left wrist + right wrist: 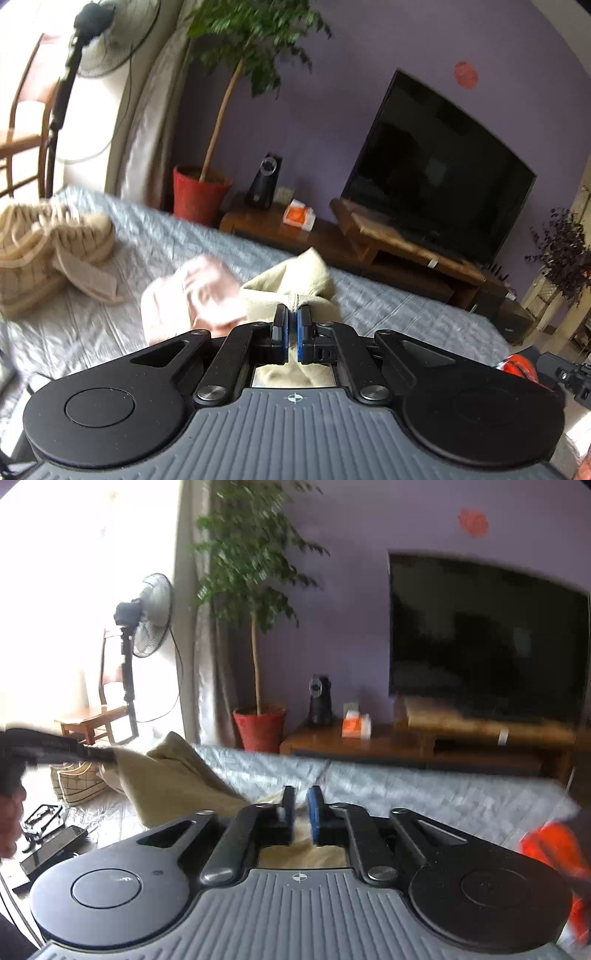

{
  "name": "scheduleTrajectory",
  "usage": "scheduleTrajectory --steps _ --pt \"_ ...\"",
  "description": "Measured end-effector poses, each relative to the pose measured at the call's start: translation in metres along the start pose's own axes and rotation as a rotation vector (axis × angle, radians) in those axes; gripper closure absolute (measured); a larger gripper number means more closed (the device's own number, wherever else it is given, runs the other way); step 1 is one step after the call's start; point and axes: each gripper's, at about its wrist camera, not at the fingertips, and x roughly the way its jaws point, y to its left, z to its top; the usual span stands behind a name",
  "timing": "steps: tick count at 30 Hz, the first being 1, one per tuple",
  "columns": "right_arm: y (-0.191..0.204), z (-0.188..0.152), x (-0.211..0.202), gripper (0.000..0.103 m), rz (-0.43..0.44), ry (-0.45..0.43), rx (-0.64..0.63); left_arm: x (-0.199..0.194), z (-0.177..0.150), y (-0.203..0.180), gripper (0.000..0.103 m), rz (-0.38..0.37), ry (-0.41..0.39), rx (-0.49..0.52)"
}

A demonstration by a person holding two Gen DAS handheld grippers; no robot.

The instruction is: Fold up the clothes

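My left gripper (293, 312) is shut on the edge of a cream garment (295, 284), which bunches up just past the fingertips and hangs below them. In the right wrist view the left gripper (107, 755) holds the same cream garment (173, 779) lifted over the bed. My right gripper (301, 794) has its jaws nearly closed with a narrow gap; cream cloth shows under them, but a grip is not clear. A pink garment (192, 295) lies crumpled on the grey quilt (155, 236). A beige checked garment (48, 243) lies heaped at the left.
A wooden TV stand (399, 243) with a large black TV (443, 166) runs behind the bed. A potted tree in a red pot (199, 195) and a standing fan (151, 616) stand by the window. An orange item (554, 845) is at the right. Dark devices (51, 842) lie at the bed's left edge.
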Motion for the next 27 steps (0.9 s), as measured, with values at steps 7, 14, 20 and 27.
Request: scheduleTrajectory --steps 7,14,20,27 --pt "0.022 -0.017 -0.017 0.022 0.019 0.058 -0.181 -0.014 0.021 0.023 0.097 0.154 0.055 -0.028" --pt "0.052 -0.047 0.015 0.025 0.094 0.163 -0.353 -0.002 -0.012 0.049 0.094 0.259 0.138 0.036" --pt "0.113 -0.081 0.069 0.039 0.148 0.162 -0.718 0.012 -0.017 0.058 0.095 0.193 0.118 -0.014" --pt "0.160 -0.131 0.123 0.058 0.170 0.171 -1.053 0.020 0.005 0.072 0.096 0.114 0.092 -0.044"
